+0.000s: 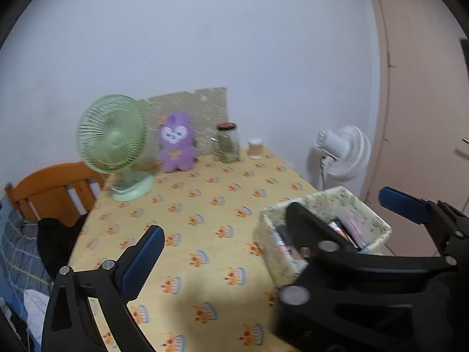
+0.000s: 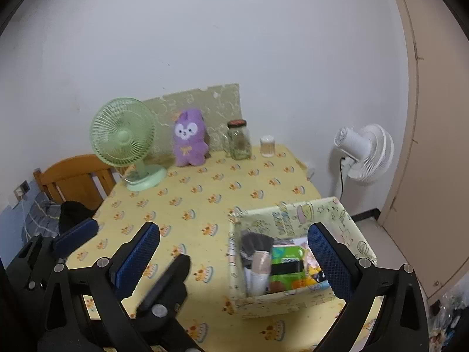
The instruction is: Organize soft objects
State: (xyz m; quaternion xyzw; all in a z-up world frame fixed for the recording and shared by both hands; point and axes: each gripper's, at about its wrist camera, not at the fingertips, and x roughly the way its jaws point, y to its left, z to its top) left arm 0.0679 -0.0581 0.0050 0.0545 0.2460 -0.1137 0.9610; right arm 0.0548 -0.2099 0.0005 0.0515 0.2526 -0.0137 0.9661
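A purple plush toy (image 1: pixel 176 142) (image 2: pixel 189 138) sits upright at the far edge of the table, against a patterned board. A patterned fabric box (image 1: pixel 322 228) (image 2: pixel 293 264) stands at the near right and holds several soft items, among them a green pack (image 2: pixel 285 259). My left gripper (image 1: pixel 222 246) is open and empty above the table, to the left of the box. My right gripper (image 2: pixel 234 252) is open and empty, with its right finger (image 2: pixel 328 259) over the box. In the left wrist view, the right gripper (image 1: pixel 351 234) crosses in front of the box.
A green desk fan (image 1: pixel 112 143) (image 2: pixel 126 140) stands left of the plush. A glass jar (image 1: pixel 227 142) (image 2: pixel 239 139) and a small cup (image 2: pixel 267 146) stand to its right. A white floor fan (image 2: pixel 366 152) stands beyond the table's right edge. A wooden chair (image 2: pixel 76 179) is at left.
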